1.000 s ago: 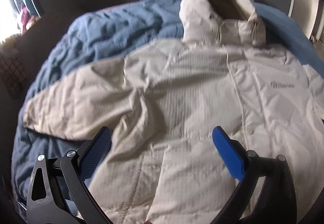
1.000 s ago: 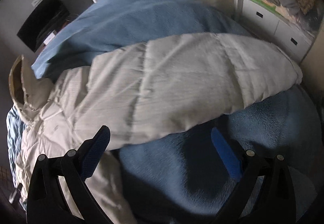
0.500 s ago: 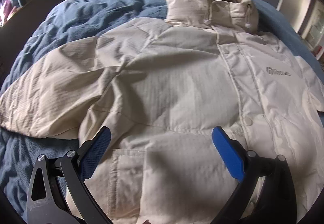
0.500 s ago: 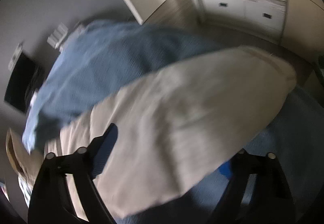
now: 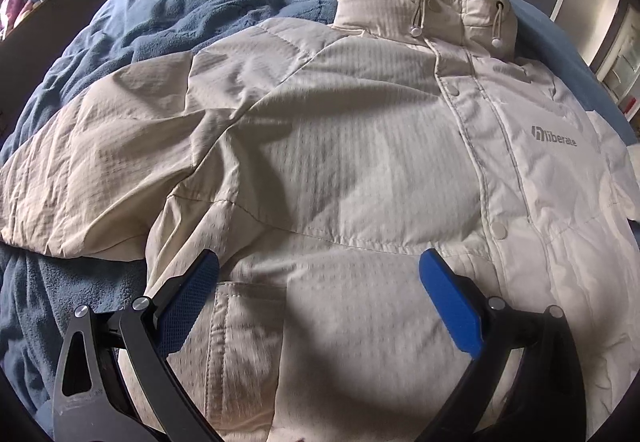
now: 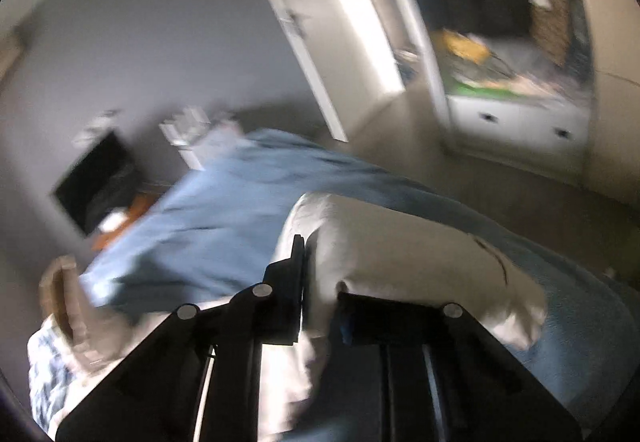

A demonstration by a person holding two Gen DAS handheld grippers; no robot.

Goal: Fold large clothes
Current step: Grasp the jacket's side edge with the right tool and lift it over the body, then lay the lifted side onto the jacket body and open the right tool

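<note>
A cream hooded jacket point(image 5: 340, 146) lies front up on a blue blanket point(image 5: 168, 22), hood at the far end, its left sleeve point(image 5: 88, 170) spread out to the left. My left gripper point(image 5: 320, 282) is open and empty, hovering just above the jacket's lower front near a pocket. In the blurred right wrist view my right gripper point(image 6: 320, 282) is shut on the jacket's right sleeve point(image 6: 404, 262) and holds it lifted above the blanket point(image 6: 224, 214).
A dark screen point(image 6: 96, 182) and a white door point(image 6: 320, 26) stand by the grey wall beyond the bed. An open wardrobe with white drawers point(image 6: 516, 118) and piled clothes is at the right. Bare floor lies between bed and wardrobe.
My right gripper has closed on the right sleeve and lifted it, swinging upward. My left gripper has moved forward and lower over the jacket's front, still open.
</note>
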